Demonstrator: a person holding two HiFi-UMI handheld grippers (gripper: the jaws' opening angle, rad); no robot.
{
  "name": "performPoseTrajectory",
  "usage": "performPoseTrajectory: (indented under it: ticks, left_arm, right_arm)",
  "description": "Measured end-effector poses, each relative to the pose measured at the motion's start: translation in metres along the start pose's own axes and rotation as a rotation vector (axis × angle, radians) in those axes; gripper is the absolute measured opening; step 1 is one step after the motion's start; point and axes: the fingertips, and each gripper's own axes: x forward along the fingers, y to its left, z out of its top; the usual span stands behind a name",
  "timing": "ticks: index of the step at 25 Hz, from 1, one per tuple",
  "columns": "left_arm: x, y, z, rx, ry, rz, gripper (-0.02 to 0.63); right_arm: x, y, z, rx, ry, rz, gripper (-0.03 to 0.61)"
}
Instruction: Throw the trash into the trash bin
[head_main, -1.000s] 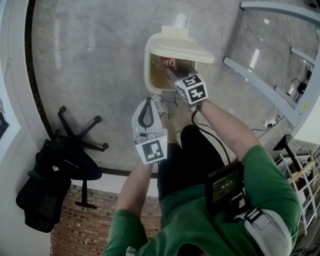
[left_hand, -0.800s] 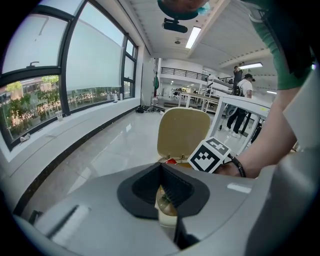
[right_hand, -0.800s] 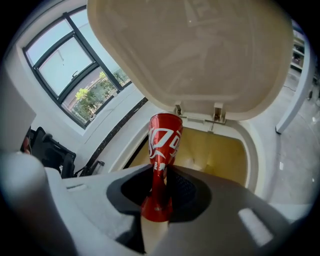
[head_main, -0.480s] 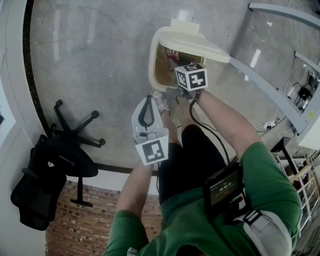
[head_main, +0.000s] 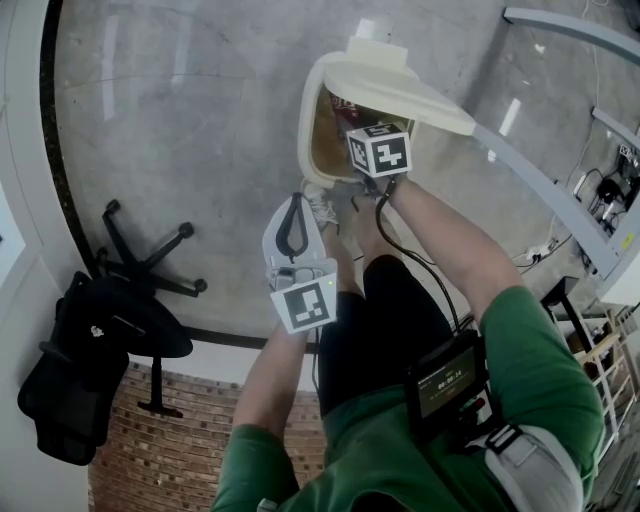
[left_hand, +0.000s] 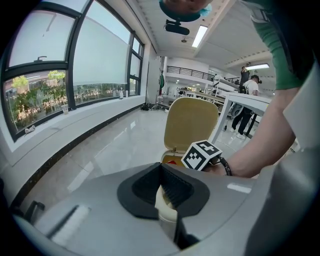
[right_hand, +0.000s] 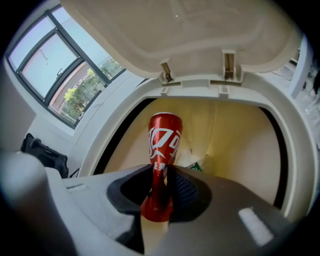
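Lowered toward the cream plastic trash bin (right_hand: 296, 142), right gripper (right_hand: 161, 175) clamps a crushed red can (right_hand: 164, 140); left gripper (left_hand: 168, 196) closed, empty.

bin (head_main: 305, 130): on the floor before us
can (right_hand: 163, 140): in our right tongs (right_hand: 161, 172), over the bin
chair (head_main: 120, 320): left of the bin

White lettering on the red can (right_hand: 163, 137) and digits on the chest-worn screen (head_main: 447, 382) are too blurred to read.
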Motion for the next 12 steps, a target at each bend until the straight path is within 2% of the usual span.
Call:
performPoseTrajectory:
  ticks: [6,9,12]
  left_arm:
    - [0.002,0.000,-0.002,-0.003,-0.002,0.001,0.005]
    - [0.003,0.001,-0.005,0.000,0.006,0.001,0.005]
    - [0.004,0.002,-0.006,0.000,0.006,0.003,0.005]
  right_arm:
    - [0.007,-0.002,-0.003,0.017,0.011,0.001,0.095]
    - [0.011,-0.002,-0.004,0.042,0.019,0.023,0.124]
    - [0.012,0.000,-0.003,0.046,0.019,0.032,0.126]
